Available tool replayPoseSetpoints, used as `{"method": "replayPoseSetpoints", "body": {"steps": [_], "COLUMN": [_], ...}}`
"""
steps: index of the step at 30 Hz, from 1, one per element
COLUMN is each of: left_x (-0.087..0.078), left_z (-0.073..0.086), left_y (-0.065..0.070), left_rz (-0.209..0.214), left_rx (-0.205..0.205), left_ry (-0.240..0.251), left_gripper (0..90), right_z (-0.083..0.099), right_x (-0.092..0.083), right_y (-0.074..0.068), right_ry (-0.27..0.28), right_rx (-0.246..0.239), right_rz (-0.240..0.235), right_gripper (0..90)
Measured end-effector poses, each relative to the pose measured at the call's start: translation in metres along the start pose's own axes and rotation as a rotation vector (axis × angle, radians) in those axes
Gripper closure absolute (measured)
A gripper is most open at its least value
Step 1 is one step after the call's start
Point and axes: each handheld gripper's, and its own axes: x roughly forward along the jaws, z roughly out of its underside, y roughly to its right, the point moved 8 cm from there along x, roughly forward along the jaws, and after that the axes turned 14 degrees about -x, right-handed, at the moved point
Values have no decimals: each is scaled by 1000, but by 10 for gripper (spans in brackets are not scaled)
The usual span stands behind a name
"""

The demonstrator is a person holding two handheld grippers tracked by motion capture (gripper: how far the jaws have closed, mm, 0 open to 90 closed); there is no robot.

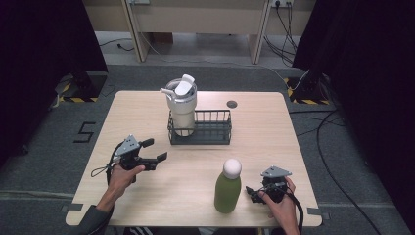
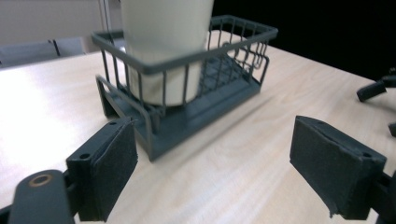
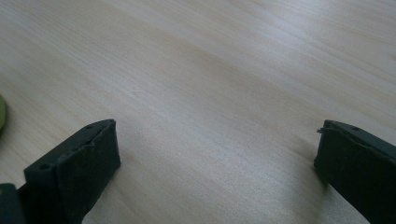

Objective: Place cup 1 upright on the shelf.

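A: Where is the green bottle (image 1: pixel 228 192)?

B: It stands up straight near the front edge of the tabletop (image 1: pixel 147 110). It has a round white cap on top. The right gripper (image 1: pixel 254 192) is just beside it, on its right.

A: Is the right gripper holding the bottle?

B: No. In the right gripper view its two black fingers (image 3: pixel 74 172) are spread wide with bare wood between them. A tiny bit of green peeks in at the left edge.

A: And the left gripper (image 1: pixel 154 153)?

B: It is over the left side of the tabletop, well apart from the bottle. Its fingers (image 2: pixel 109 175) are wide apart too, and they hold nothing. They point at the dark wire basket (image 2: pixel 243 35).

A: What is in the basket?

B: A big cream cup (image 1: pixel 181 108) with a white lid. It stands in the left end of the basket. The basket sits near the middle of the tabletop, farther back than the bottle.
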Motion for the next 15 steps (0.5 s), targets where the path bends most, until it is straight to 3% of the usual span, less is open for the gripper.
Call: {"method": "replayPoseSetpoints", "body": {"steps": [5, 15], "left_x": [-5, -10], "left_z": [13, 25], "left_y": [-1, 2], "left_rz": [-8, -6], "left_rx": [-7, -5], "left_ry": [-20, -43], "left_gripper": [146, 146], "right_z": [0, 0], "right_x": [0, 0], "right_y": [0, 0], "right_ry": [0, 0], "right_rx": [0, 0], "right_rz": [0, 0], "right_gripper": [2, 3]}}
